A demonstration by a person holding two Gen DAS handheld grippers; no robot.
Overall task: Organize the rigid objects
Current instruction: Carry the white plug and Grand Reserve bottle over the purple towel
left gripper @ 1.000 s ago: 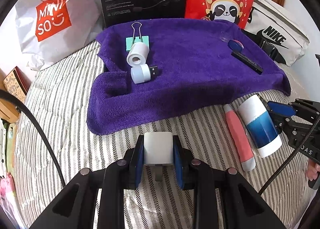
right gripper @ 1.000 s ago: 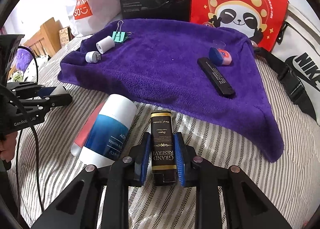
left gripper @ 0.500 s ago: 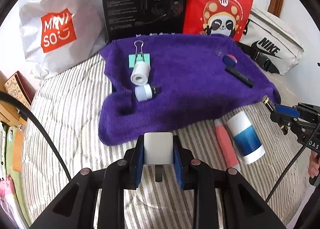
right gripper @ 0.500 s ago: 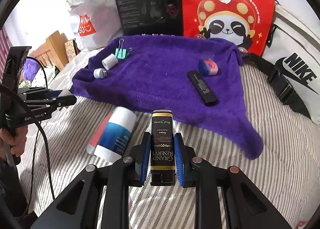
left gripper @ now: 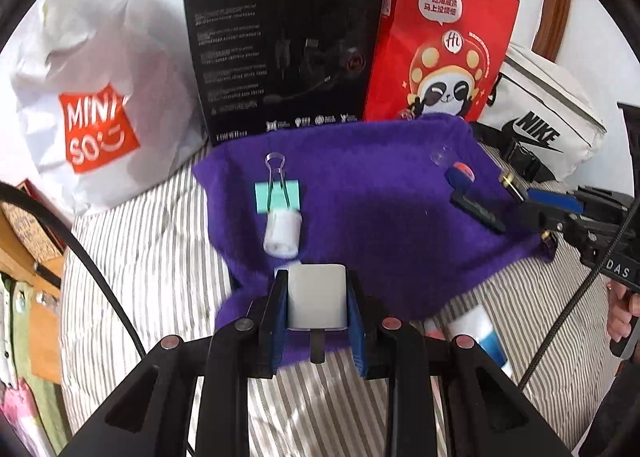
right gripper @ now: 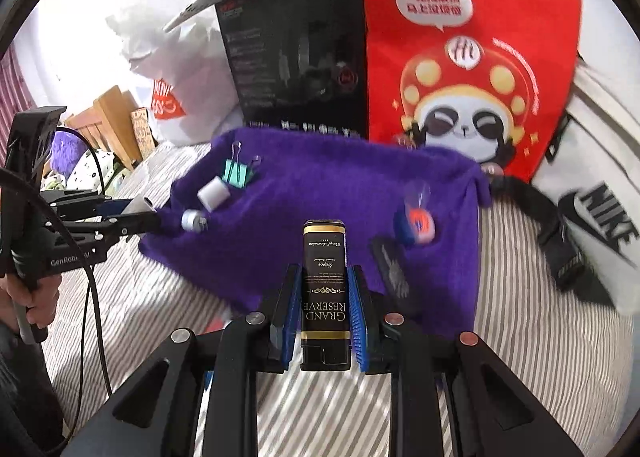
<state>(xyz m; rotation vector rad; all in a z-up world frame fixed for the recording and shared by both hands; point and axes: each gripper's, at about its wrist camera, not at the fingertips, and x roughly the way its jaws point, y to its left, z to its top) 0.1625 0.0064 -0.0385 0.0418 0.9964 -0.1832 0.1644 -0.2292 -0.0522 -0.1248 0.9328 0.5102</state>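
Observation:
My left gripper is shut on a white block, held over the near edge of the purple towel. My right gripper is shut on a black "Grand Reserve" box, above the towel's front edge. On the towel lie a teal binder clip, a white roll, a small white USB plug, a black bar and a blue-orange piece. The right gripper also shows in the left wrist view.
A blue-white tube and a pink item lie on the striped bedsheet by the towel. Behind stand a Miniso bag, a black Hecate box, a red panda bag and a white Nike bag.
Both grippers have risen and moved forward over the towel's near edge, still holding their objects. The tube and pink item have dropped toward the frame's lower edge.

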